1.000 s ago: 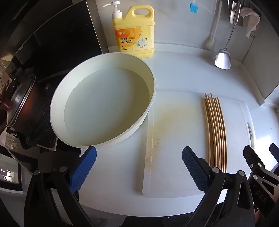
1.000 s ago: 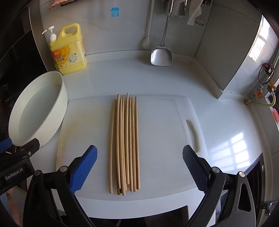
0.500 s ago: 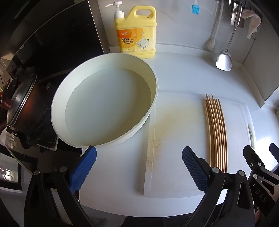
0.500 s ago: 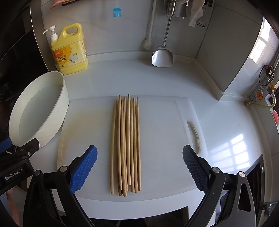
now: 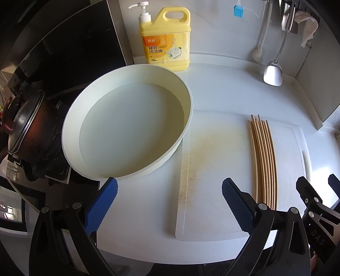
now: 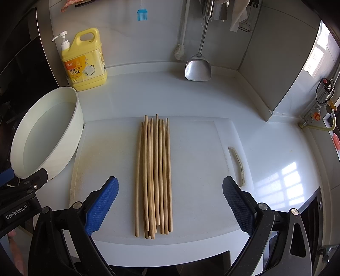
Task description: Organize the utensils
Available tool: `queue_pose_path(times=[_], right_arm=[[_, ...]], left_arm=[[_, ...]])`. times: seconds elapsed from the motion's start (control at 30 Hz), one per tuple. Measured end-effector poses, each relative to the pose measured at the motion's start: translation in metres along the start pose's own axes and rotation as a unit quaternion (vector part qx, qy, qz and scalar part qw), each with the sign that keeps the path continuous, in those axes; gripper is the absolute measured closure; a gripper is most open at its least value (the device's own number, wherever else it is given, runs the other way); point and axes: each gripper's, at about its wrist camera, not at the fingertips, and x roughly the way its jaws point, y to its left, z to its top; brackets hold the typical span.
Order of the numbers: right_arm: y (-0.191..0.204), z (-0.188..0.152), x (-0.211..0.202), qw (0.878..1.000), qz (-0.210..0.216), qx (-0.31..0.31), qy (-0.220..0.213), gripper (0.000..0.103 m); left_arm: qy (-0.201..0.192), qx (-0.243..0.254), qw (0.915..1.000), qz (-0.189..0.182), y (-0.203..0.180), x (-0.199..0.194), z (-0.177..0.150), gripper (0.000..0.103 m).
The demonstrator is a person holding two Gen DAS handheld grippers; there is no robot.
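White kitchen surface (image 6: 212, 99): chopsticks (image 6: 154, 176) bundled on cutting board (image 6: 201, 169). Right claw (image 6: 170, 201) and left claw (image 5: 169, 203) both spread, empty. Risk: round sticks roll, scatter when pinched.

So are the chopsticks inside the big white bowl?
No, the chopsticks lie side by side on the white cutting board, beside the bowl.

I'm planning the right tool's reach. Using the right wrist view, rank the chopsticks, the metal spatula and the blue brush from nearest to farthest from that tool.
1. Chopsticks: on the cutting board, straight ahead between the open fingers of the right tool.
2. Metal spatula: at the back wall, slightly right.
3. Blue brush: high on the wall, slightly left.
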Motion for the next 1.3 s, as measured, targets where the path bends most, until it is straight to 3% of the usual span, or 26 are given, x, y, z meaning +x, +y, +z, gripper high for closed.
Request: queue_pose_path(times=[1.3], right_arm=[[0.0008,-0.0028,0.0010,1.000,0.001,0.000,0.000,0.009]], left_arm=[[-0.001,-0.001,1.0000,0.001,-0.0022,-0.0002,-0.0010,0.006]])
